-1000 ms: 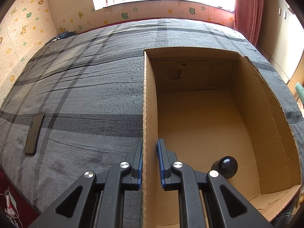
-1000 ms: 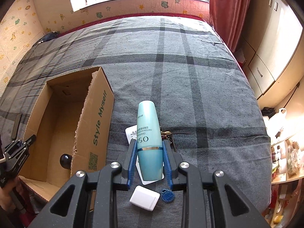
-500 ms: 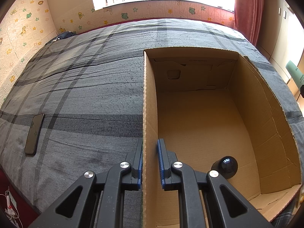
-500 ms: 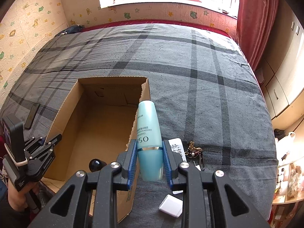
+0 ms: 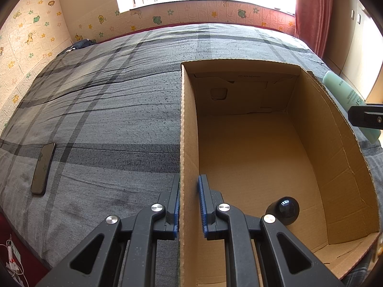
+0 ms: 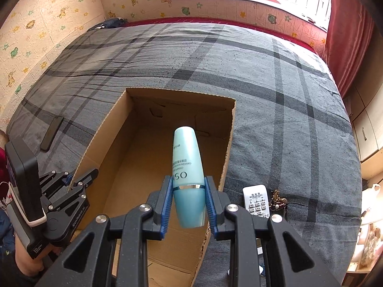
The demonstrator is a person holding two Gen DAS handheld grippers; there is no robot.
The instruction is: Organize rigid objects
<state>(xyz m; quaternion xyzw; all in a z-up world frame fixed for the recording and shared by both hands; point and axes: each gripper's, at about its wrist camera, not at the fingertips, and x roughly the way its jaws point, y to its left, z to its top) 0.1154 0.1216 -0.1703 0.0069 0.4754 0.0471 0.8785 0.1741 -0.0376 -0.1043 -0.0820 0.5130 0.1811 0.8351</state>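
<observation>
bottle [image 5: 347,95] base cut by frame edge, remote [image 6: 256,202] partly behind right tool [image 6: 188,211]

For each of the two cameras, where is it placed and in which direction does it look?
Left wrist: on the left gripper, facing the window; jaws straddle the brown cardboard box wall.
Right wrist: on the right gripper, above the box, holding the turquoise plastic bottle; left gripper visible.
Shared: box, bottle, grey plaid bedspread, black phone.

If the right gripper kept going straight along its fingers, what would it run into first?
Probably the inside of the cardboard box: the right gripper, clamped on the teal bottle, points over the opening, so the bottle's tip would likely meet the floor or far wall. Depth is unclear.
</observation>
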